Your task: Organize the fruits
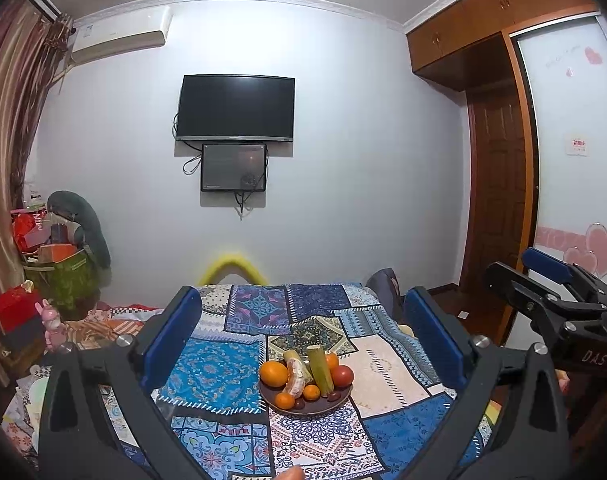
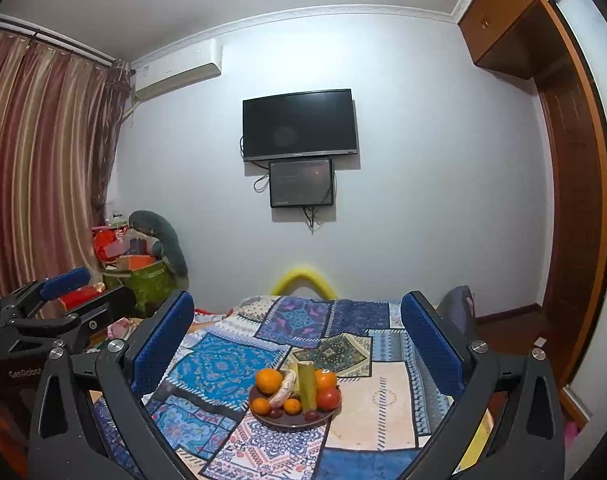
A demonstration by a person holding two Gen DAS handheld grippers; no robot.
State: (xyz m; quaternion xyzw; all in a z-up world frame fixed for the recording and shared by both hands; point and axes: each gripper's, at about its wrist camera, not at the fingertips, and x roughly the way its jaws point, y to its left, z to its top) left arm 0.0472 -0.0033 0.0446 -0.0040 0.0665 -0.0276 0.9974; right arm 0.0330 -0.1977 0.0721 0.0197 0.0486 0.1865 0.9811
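A dark plate [image 1: 303,411] of fruit sits on the patchwork-cloth table [image 1: 207,376]. It holds a large orange [image 1: 273,373], a peeled banana [image 1: 296,380], a green sugarcane piece [image 1: 320,368], a red tomato [image 1: 342,375], small oranges and dark dates. The plate also shows in the right wrist view [image 2: 291,420]. My left gripper [image 1: 303,320] is open and empty, held above and before the plate. My right gripper [image 2: 297,320] is open and empty, likewise short of the plate. Each gripper shows at the other view's edge.
The table cloth [image 2: 383,400] spreads around the plate. Boxes and bags [image 1: 55,256] pile at the left by the curtain. A TV [image 1: 235,108] hangs on the far wall. A wooden wardrobe and door [image 1: 499,200] stand at the right.
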